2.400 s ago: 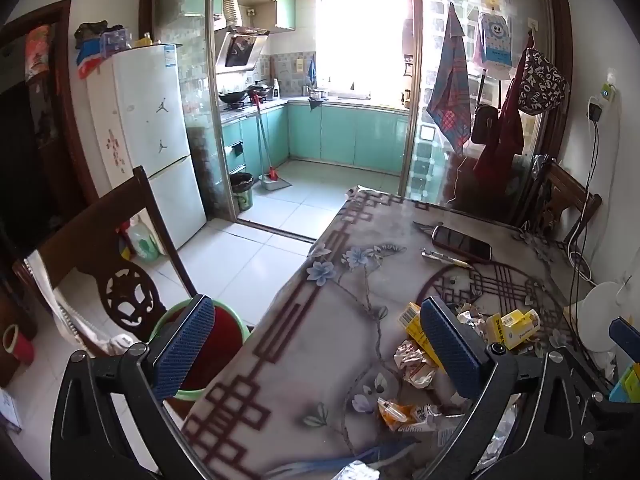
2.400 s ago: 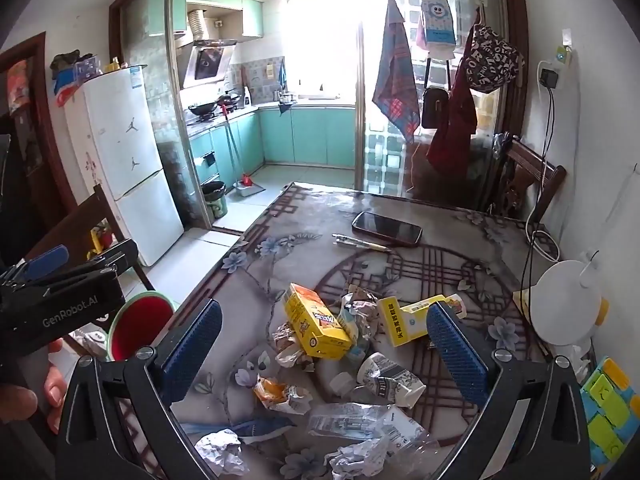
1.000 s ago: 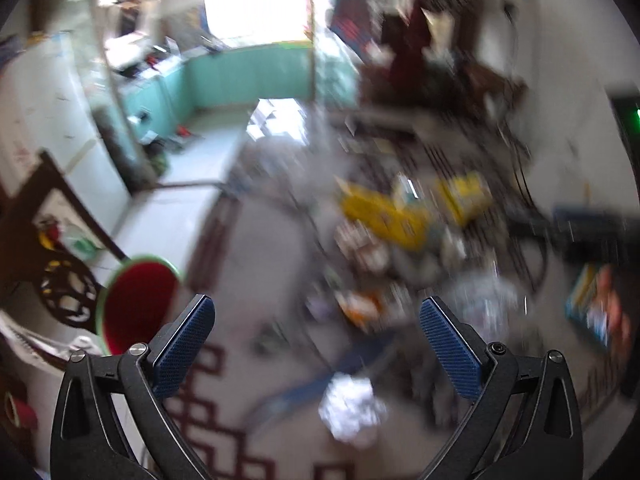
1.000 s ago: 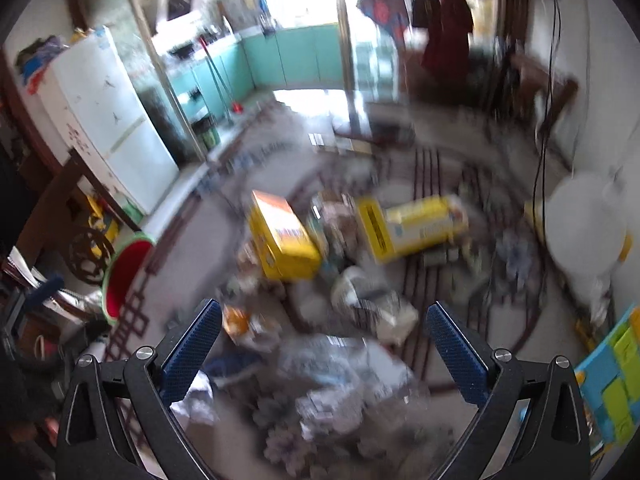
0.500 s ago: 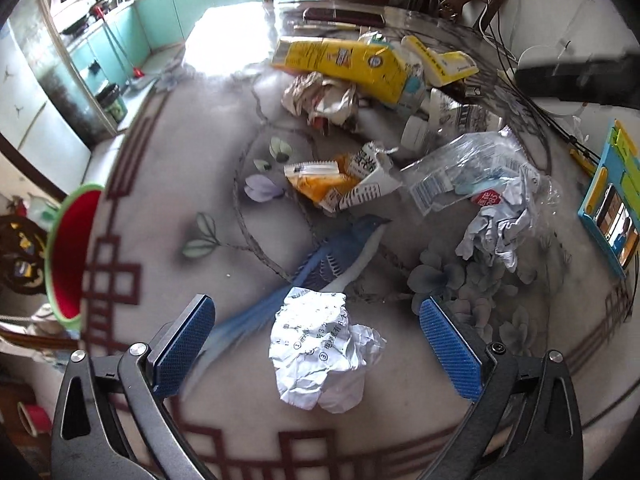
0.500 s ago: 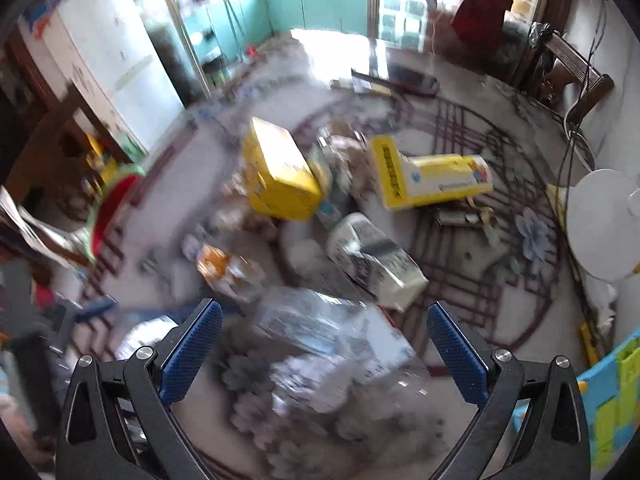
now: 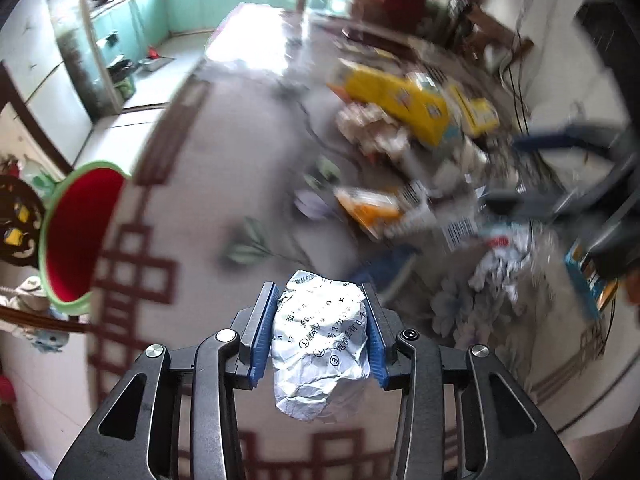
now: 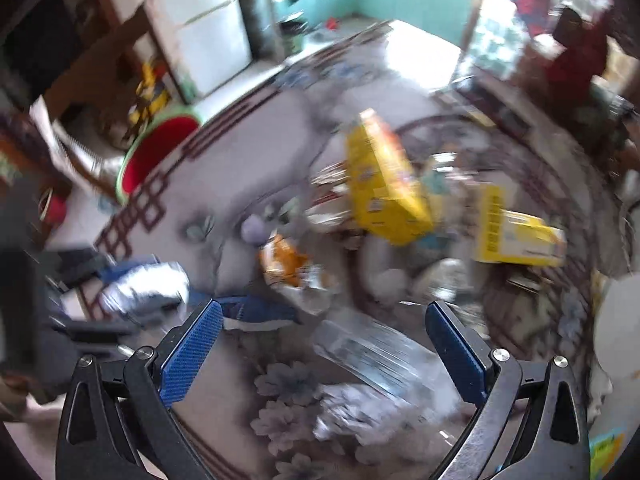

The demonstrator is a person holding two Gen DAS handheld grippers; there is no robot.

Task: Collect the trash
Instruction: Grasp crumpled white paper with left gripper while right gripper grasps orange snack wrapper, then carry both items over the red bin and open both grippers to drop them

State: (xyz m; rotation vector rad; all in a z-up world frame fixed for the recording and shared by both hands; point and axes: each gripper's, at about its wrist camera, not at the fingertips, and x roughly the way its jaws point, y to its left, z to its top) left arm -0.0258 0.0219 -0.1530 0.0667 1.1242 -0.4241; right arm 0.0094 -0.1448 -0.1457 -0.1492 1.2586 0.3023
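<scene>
A crumpled white paper ball (image 7: 320, 340) with printed text sits between the blue pads of my left gripper (image 7: 318, 290). The jaws are closing, and both pads press on the ball's sides just over the patterned table (image 7: 224, 160). The right wrist view shows the same ball (image 8: 144, 292) at its left edge. My right gripper (image 8: 323, 312) stands open above a clear plastic bag (image 8: 372, 352) and a second crumpled paper (image 8: 352, 412), touching neither. A red bin with a green rim (image 7: 76, 232) stands beside the table's left edge.
Farther back on the table lie a yellow box (image 8: 384, 188), a second yellow box (image 8: 516, 232) and an orange wrapper (image 8: 284, 260) among several other scraps. A white round object (image 8: 616, 320) stands at the right edge. Both views are motion-blurred.
My left gripper dropped onto the paper ball and its wide-open jaws closed on it. The right gripper sank toward the plastic bag and rolled, still open.
</scene>
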